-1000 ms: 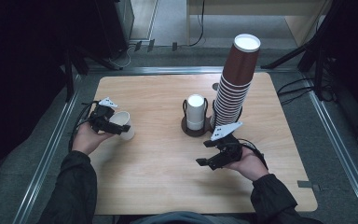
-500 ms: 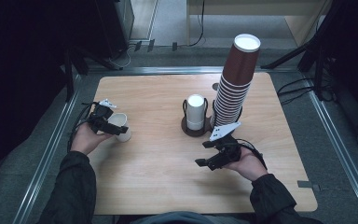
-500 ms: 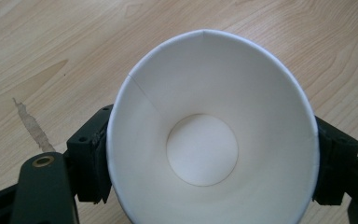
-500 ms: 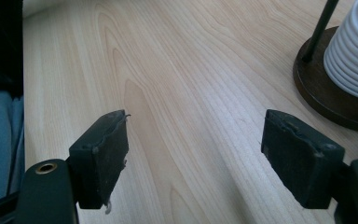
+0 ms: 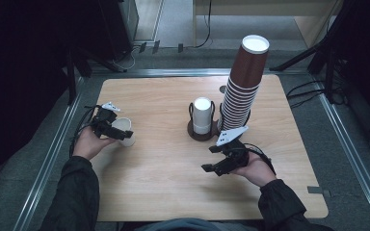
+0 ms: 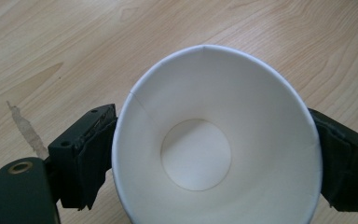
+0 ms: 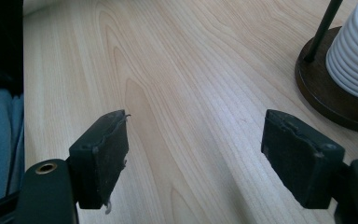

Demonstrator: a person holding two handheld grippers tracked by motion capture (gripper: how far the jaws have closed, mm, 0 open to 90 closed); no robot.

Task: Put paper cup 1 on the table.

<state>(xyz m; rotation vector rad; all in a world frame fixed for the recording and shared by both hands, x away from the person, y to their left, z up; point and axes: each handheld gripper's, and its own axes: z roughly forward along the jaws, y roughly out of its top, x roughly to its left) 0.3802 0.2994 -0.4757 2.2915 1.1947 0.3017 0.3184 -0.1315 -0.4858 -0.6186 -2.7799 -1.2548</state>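
Both grippers, the left gripper [image 5: 118,129] and the right gripper [image 5: 217,161], are black with 2 blocky padded jaws, brass-ringed holes, a grey 3-cornered plate and trailing black cable. The person's sleeves [image 5: 74,192] look dark, perhaps olive.

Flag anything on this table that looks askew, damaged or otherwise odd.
The tall stack of brown cups leans toward the back right rather than standing straight. A strip of tape residue marks the table near the left gripper, which clamps a white paper cup. No spill shows.
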